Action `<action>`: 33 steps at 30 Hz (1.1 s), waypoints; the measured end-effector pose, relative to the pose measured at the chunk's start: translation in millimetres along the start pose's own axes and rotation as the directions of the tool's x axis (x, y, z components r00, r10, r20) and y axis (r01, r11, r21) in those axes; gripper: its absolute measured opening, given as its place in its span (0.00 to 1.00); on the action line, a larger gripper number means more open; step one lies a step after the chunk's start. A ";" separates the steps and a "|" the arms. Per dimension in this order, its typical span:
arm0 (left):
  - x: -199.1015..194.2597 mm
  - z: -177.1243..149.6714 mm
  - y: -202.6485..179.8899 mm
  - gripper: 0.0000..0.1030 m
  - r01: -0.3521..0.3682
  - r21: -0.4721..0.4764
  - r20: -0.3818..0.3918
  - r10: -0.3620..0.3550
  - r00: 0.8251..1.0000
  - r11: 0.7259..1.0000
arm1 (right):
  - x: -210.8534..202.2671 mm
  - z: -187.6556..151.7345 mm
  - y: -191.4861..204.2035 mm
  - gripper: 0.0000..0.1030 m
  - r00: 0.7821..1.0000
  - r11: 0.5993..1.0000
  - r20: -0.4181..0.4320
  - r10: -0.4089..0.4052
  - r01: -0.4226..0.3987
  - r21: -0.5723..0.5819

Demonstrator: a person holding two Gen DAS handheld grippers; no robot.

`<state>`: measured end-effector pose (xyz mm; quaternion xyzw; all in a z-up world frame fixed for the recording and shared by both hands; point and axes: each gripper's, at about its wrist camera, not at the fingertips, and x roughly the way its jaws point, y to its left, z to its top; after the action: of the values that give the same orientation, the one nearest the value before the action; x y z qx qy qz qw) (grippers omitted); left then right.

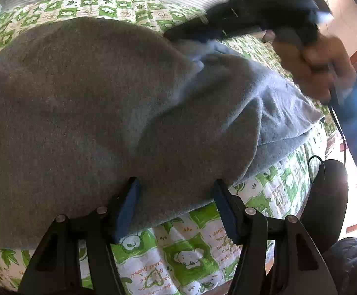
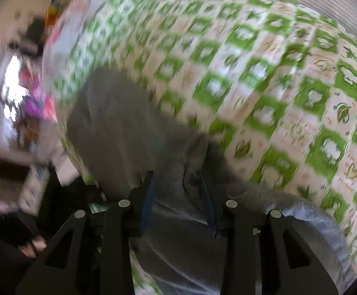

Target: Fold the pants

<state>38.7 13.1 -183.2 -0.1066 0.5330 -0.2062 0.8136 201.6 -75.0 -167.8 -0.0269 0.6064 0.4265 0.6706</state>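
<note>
**Left wrist view: grey pants part-folded on patterned bed, right claw clamped on cloth**

Left wrist view shows the grey pants spread across the centre and left of the frame on a green-and-white bedsheet. The left gripper, at lower centre, stands with jaws apart over the near hem; the pads do not press on the cloth. At upper right, blurred, the right gripper meets a raised fold of the pants, borne by a hand.

Right wrist view, heavily blurred, shows the right gripper at lower centre with grey cloth bunched between its narrowed jaws: judged clamped on the pants.

Handling judgement: soft, thick fleece-like fabric, light, limp, not fragile; it will drape and crease. Best taken at hem edges or corners, pinching all layers together.
</note>
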 end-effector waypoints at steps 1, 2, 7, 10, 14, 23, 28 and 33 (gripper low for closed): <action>0.3 -0.3 -0.5 0.60 -0.003 -0.003 -0.001 0.003 1.000 1.000 | -1.5 7.4 -8.1 0.37 0.999 0.999 0.026 0.019 -0.020 0.038; 0.9 0.0 -1.0 0.60 -0.006 -0.004 -0.003 0.006 1.000 1.000 | 0.6 14.3 -15.9 0.37 0.999 0.997 0.034 0.028 -0.031 0.076; 3.4 0.9 0.5 0.60 -0.002 -0.008 -0.001 0.002 1.000 1.000 | 43.5 24.6 -45.6 0.37 0.988 0.959 -0.066 0.143 -0.122 0.255; 4.0 2.7 0.7 0.60 -0.011 -0.009 -0.001 0.011 1.000 1.000 | 48.2 23.7 -37.6 0.13 0.989 0.962 -0.038 0.141 -0.128 0.243; 8.3 4.9 -1.7 0.60 -0.012 -0.009 0.002 0.012 1.000 1.000 | -3.2 44.9 -36.8 0.10 0.970 0.975 0.240 -0.045 -0.010 0.224; -25.5 10.5 26.3 0.59 -0.030 -0.084 0.035 0.033 0.999 0.996 | 3.3 35.5 -38.4 0.18 0.959 0.957 0.237 -0.155 0.085 0.279; -77.4 10.7 82.6 0.60 -0.220 -0.141 0.071 0.232 0.970 0.965 | -62.2 -11.6 -28.6 0.19 0.925 0.962 0.341 -0.168 0.078 0.262; -91.9 8.9 112.1 0.60 -0.279 -0.178 0.050 0.292 0.955 0.944 | -105.2 -71.8 -18.8 0.19 0.914 0.956 0.359 -0.190 0.089 0.280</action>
<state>39.8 154.0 -148.0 -0.1048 0.5271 -0.0361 0.8425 166.6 -183.4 -107.7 0.1005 0.5108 0.2916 0.8025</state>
